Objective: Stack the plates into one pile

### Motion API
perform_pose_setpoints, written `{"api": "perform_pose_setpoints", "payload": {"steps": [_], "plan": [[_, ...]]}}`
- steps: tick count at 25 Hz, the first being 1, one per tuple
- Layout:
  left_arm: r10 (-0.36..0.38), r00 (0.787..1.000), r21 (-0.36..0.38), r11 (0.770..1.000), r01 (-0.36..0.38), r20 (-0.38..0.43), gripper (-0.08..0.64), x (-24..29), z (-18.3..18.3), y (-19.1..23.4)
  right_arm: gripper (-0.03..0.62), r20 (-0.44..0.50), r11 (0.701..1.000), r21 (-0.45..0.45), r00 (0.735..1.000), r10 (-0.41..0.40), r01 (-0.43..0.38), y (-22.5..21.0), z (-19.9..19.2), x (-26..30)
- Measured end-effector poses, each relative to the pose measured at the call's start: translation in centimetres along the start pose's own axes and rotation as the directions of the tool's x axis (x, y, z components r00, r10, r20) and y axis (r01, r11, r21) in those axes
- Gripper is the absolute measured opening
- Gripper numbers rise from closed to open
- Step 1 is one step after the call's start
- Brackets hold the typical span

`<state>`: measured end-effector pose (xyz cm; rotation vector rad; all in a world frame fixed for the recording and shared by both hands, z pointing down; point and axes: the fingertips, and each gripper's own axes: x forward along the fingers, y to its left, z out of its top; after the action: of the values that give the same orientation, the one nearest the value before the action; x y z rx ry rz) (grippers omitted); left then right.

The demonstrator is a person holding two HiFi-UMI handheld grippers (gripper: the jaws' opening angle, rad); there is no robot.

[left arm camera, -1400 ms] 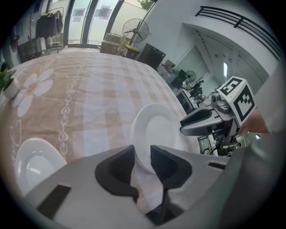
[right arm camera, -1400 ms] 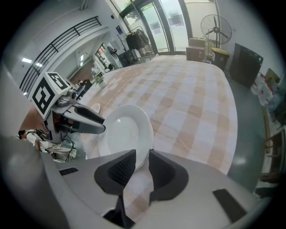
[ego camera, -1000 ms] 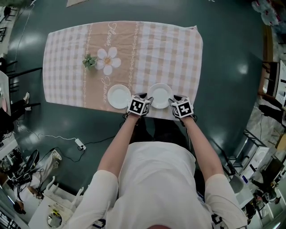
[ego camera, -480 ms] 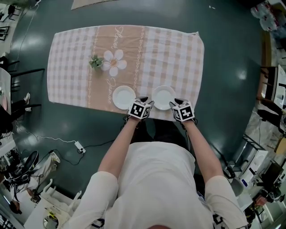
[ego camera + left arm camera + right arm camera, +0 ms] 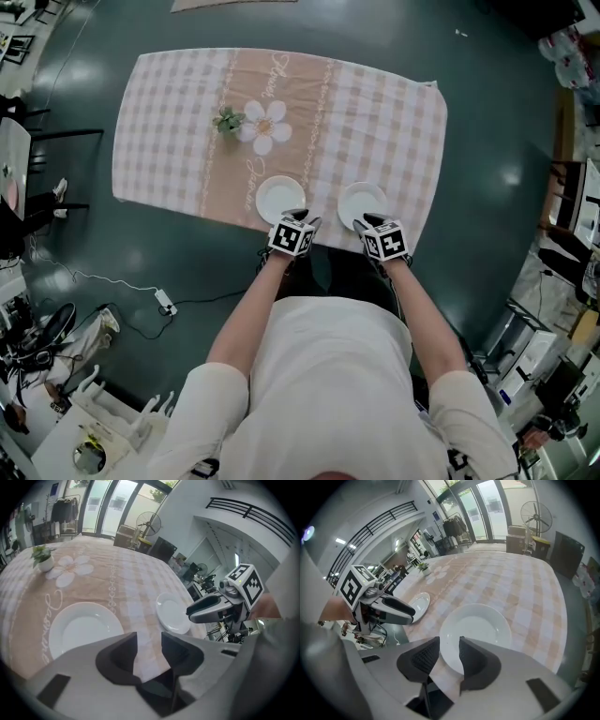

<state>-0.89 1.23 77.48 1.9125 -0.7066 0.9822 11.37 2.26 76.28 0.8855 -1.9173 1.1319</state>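
Two white plates lie side by side near the table's front edge, on a checked cloth: the left plate and the right plate. My left gripper hovers at the front edge by the left plate's right side. It is open, and only cloth shows between its fingers. My right gripper hovers just in front of the right plate. Its jaws are closing, with the plate's near rim showing in the gap, and the pads are not pressing on it.
A small potted plant stands beside a printed flower further back on the cloth. Dark floor surrounds the table, with a cable and power strip at the left and cluttered furniture at the right.
Both grippers have shifted left along the table's front edge; they flanked the right plate before, and each now sits in front of its own plate. The plates have not moved.
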Motion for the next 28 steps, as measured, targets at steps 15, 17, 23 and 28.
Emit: {"api": "perform_pose_setpoints", "payload": {"steps": [15,17,23,28], "plan": [[0.096,0.992,-0.122,0.989,-0.086,0.084,0.166,-4.1,-3.1,7.8,0.144,-0.005,0.994,-0.055,0.996,0.092,-0.092,7.6,3.4,5.2],[0.105,0.990,-0.137,0.986,-0.093,0.089,0.164,-4.5,-3.5,8.8,0.141,-0.007,0.995,-0.053,0.996,0.090,-0.090,7.9,3.7,5.7],[0.134,0.985,-0.183,0.977,-0.112,0.108,0.163,-5.7,-4.0,11.8,0.135,0.004,0.995,-0.037,0.996,0.091,-0.091,9.2,4.8,7.5],[0.149,0.984,-0.204,0.971,-0.126,0.101,0.160,-6.0,-4.9,13.8,0.133,0.017,0.997,-0.002,0.996,0.083,-0.083,9.8,5.2,9.1]]}}
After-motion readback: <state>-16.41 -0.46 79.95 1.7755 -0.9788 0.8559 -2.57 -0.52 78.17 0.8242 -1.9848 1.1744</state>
